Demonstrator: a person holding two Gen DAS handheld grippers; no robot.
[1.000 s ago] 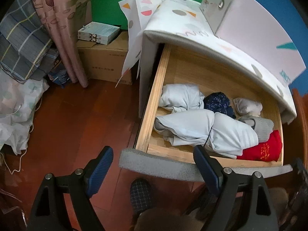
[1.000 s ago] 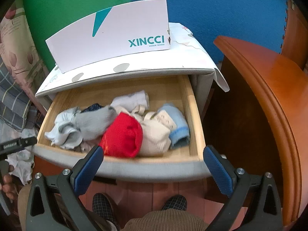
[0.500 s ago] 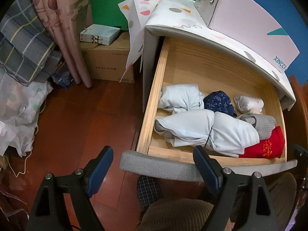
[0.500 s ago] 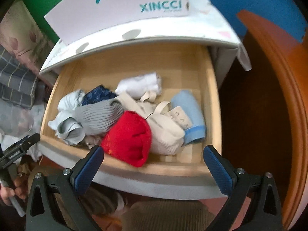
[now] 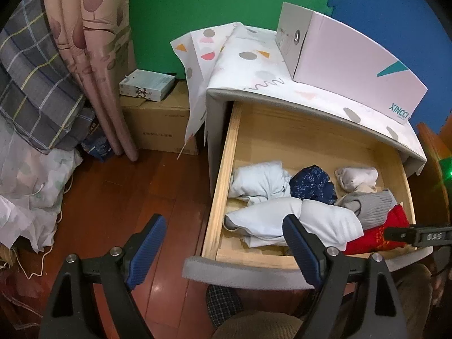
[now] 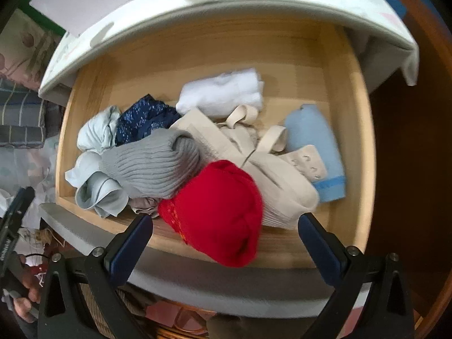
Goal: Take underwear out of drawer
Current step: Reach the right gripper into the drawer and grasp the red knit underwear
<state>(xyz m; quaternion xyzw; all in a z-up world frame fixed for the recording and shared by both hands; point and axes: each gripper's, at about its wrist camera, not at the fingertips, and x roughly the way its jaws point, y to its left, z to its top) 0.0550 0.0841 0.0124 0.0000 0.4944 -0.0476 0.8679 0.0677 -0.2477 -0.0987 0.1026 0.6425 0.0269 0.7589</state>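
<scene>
From the left wrist view, a red-brown wooden floor (image 5: 118,197) runs under a small cabinet covered with a dotted white cloth (image 5: 248,65), and a pale box marked XINCCI (image 5: 353,67) stands on top of it. Green and blue foam mats line the far wall. To the left stand a cardboard carton (image 5: 161,124), a rolled curtain (image 5: 96,65) and a plaid blanket (image 5: 34,84). The wooden drawer (image 5: 223,186) is pulled out and holds rolled garments. The left claw (image 5: 223,248) hangs at the drawer's near left corner, spread wide and holding nothing; its right finger overlaps the white bundle (image 5: 296,220), its left finger is over the floor. The red underwear (image 5: 378,234) lies at the near right of the drawer, well right of this claw, under the tip of the other tool.

From the right wrist view, somewhat blurred, the drawer (image 6: 350,130) fills the frame below the cabinet's cloth edge. The right claw (image 6: 226,237) is wide open and empty, poised just above the drawer's near front. The red underwear (image 6: 217,212) sits between its fingers; whether they touch cannot be told. It is a bright red, rounded roll with orange stitching on its left side, resting against a ribbed grey roll (image 6: 152,166) and a beige bra (image 6: 271,169). A light blue roll (image 6: 316,147) lies to the right.
</scene>
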